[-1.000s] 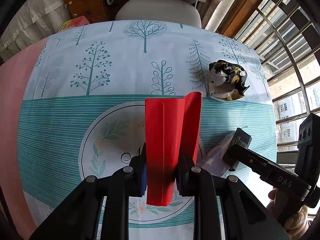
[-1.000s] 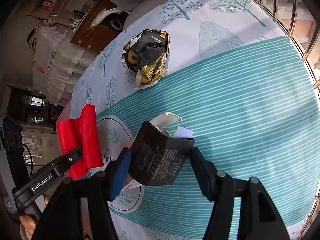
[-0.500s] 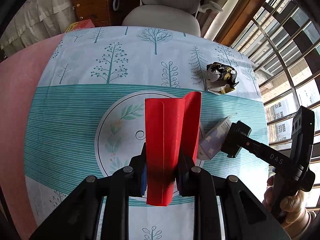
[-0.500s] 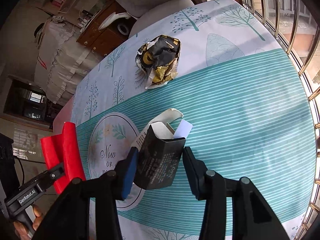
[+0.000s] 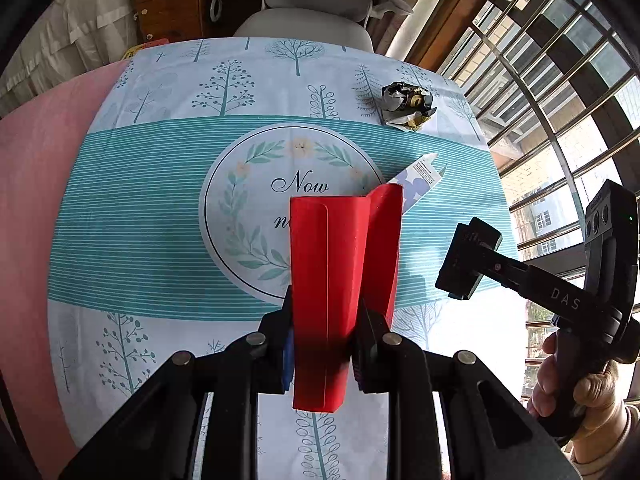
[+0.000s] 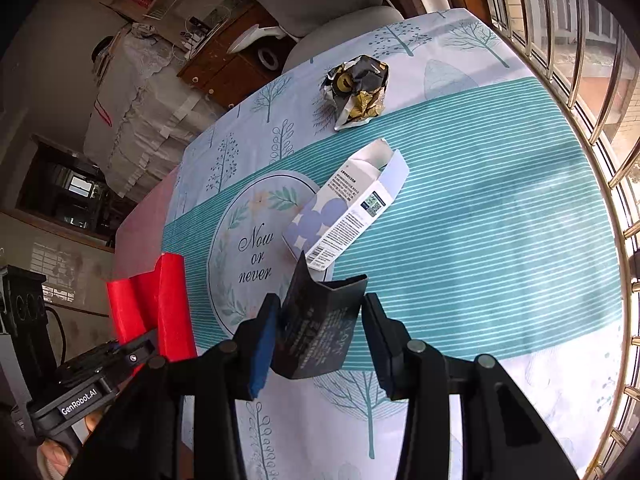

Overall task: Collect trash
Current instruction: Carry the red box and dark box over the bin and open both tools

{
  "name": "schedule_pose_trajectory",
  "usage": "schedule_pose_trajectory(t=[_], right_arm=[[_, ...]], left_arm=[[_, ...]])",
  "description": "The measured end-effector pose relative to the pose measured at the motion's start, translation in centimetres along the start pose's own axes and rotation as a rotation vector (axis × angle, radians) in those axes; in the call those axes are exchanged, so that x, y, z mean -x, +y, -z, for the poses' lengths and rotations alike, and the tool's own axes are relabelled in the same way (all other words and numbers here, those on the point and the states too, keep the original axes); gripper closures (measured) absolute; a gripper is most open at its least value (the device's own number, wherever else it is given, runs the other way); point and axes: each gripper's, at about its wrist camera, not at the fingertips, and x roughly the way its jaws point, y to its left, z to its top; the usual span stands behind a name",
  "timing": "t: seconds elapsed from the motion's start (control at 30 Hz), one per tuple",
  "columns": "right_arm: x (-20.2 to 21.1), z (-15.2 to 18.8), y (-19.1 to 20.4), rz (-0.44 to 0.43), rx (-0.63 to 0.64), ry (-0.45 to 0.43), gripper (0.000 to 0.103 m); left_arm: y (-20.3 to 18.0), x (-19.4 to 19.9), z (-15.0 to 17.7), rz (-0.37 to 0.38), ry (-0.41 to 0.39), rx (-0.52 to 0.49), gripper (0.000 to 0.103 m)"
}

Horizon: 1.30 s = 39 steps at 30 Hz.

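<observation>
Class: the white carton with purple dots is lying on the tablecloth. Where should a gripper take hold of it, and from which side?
Grip the carton across its narrow middle, coming down from above. It lies flat, so its long sides are exposed, while its torn open end looks flimsy.

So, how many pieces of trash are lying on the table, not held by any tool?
2. A crumpled wrapper lies at the far side near the chair; a white carton lies beside the round print. Nothing else is visible.
</observation>
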Motion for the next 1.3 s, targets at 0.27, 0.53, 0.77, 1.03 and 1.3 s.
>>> schedule_pose_trajectory(t=[0.27, 0.53, 0.77, 1.03, 1.3], right_arm=[[3.3, 8.9, 3.9, 0.02, 0.008, -0.062, 0.062], [4.7, 21.2, 7.5, 0.056, -0.03, -0.105, 0.064], [5.0, 30.8, 9.1, 0.118, -0.056, -0.079, 0.064], [4.2, 38.0, 8.8, 0.18, -0.081, 0.006, 0.064], [-1.1, 42.8, 4.7, 0.202, -0.157, 0.092, 0.064]], left_arm=[[1.6, 3.8, 9.0, 0.043, -0.011, -0.096, 0.083], [3.7, 7.3, 19.5, 0.065, -0.021, -0.19, 0.083], [5.3, 8.1, 27.0, 0.071, 0.025, -0.246, 0.083], [6.0, 6.8, 33.3, 0.096, 0.096, -0.243, 0.083], [6.1, 0.2, 38.0, 0.076, 0.178, -0.239, 0.083]])
